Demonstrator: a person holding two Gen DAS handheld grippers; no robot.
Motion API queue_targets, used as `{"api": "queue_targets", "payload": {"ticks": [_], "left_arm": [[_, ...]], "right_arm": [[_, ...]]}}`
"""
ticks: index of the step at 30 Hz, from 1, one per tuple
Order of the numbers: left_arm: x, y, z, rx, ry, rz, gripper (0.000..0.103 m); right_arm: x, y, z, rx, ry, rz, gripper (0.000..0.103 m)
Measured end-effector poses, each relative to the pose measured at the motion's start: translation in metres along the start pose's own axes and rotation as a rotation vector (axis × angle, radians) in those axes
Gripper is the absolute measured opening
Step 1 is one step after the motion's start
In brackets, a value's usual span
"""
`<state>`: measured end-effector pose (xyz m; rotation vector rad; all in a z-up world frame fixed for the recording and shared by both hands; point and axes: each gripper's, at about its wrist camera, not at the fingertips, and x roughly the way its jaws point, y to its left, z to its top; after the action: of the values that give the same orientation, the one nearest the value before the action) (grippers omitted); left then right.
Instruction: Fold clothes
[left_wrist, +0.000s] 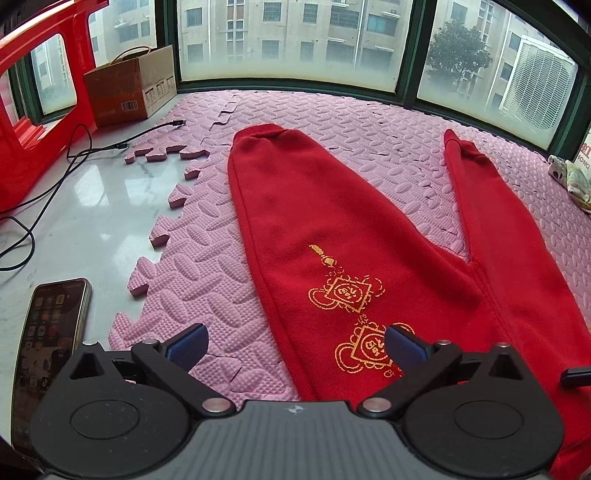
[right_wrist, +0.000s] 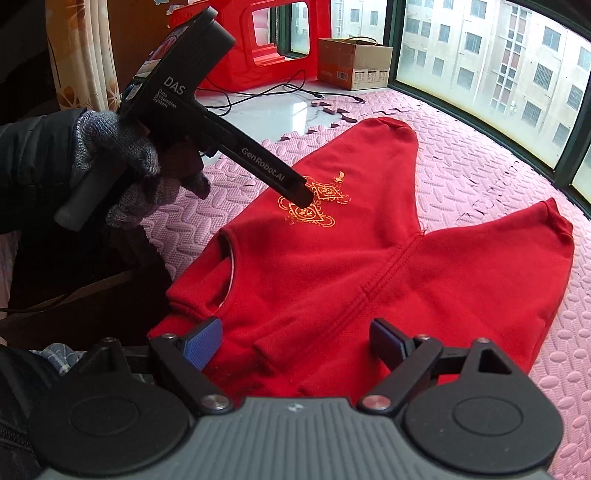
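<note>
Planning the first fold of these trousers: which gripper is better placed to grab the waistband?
Right, probably. The right gripper is open directly above the trousers' waistband; the left gripper hovers farther up, over the gold print.

The left claw's black body (right_wrist: 207, 122) reads "DAS Data Acquisition System" and "GenRobot.AI" in white lettering.

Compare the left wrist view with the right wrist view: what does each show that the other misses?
Only the left wrist view shows the phone on the white surface and the crumpled cloth at far right. Only the right wrist view shows the gloved left hand holding its gripper handle, the curtain, and the trousers' waistband. Both show the red trousers on the pink foam mat, gold print, cardboard box, and open grippers: left gripper, right gripper.
</note>
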<state>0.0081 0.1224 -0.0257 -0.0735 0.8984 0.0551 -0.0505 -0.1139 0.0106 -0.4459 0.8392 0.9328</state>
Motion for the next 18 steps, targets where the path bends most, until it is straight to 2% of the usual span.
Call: {"api": "queue_targets", "payload": {"ticks": [3, 12, 18], "left_arm": [[-0.001, -0.002, -0.007, 0.018, 0.006, 0.013, 0.103], [0.0, 0.002, -0.017, -0.009, 0.024, 0.02, 0.103], [-0.013, 0.002, -0.014, -0.003, -0.003, 0.018, 0.103]], "right_arm": [[-0.011, -0.002, -0.004, 0.006, -0.019, -0.022, 0.089], [-0.009, -0.013, -0.023, 0.073, 0.017, -0.025, 0.089], [-0.029, -0.021, -0.027, 0.121, -0.027, -0.043, 0.089]]}}
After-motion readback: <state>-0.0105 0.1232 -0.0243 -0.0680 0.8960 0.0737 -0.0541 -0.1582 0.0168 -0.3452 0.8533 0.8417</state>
